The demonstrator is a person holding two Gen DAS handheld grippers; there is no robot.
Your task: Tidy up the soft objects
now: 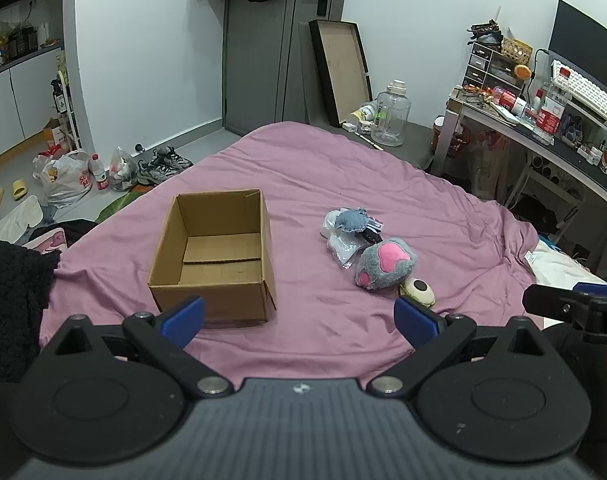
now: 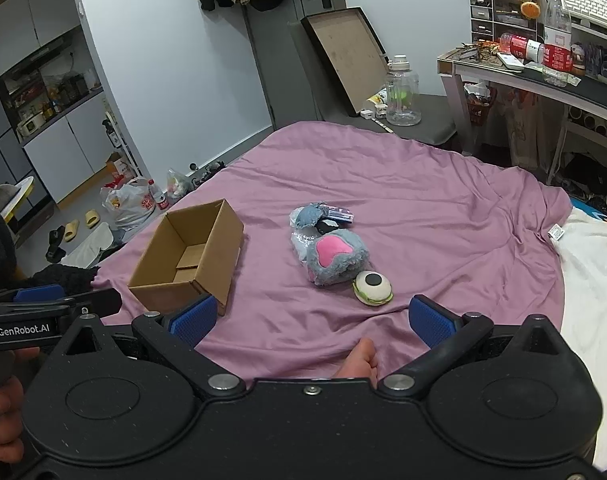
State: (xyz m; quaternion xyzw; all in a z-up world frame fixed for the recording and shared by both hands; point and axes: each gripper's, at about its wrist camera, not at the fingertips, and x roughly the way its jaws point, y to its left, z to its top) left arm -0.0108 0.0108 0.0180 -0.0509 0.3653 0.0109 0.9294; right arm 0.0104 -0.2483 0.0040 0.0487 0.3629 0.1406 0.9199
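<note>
An open, empty cardboard box [image 1: 213, 254] sits on the pink bedsheet [image 1: 303, 168]; it also shows in the right wrist view [image 2: 187, 260]. To its right lies a pile of soft things: a grey plush paw with pink pads [image 1: 387, 264] [image 2: 337, 258], a small blue-grey plush [image 1: 351, 218] [image 2: 307, 216], a clear plastic bag [image 1: 341, 248], and a cream round toy with a black dot [image 1: 419, 290] [image 2: 373, 286]. My left gripper [image 1: 299, 316] is open and empty, near the box's front. My right gripper [image 2: 311, 318] is open and empty, just short of the round toy.
A bare foot [image 2: 361, 360] rests on the sheet under the right gripper. A black fuzzy garment [image 1: 11, 292] lies at the bed's left edge. A large water jug [image 1: 391, 114] stands beyond the bed, a cluttered desk [image 1: 543, 120] to the right, and bags and shoes [image 1: 67, 178] on the floor to the left.
</note>
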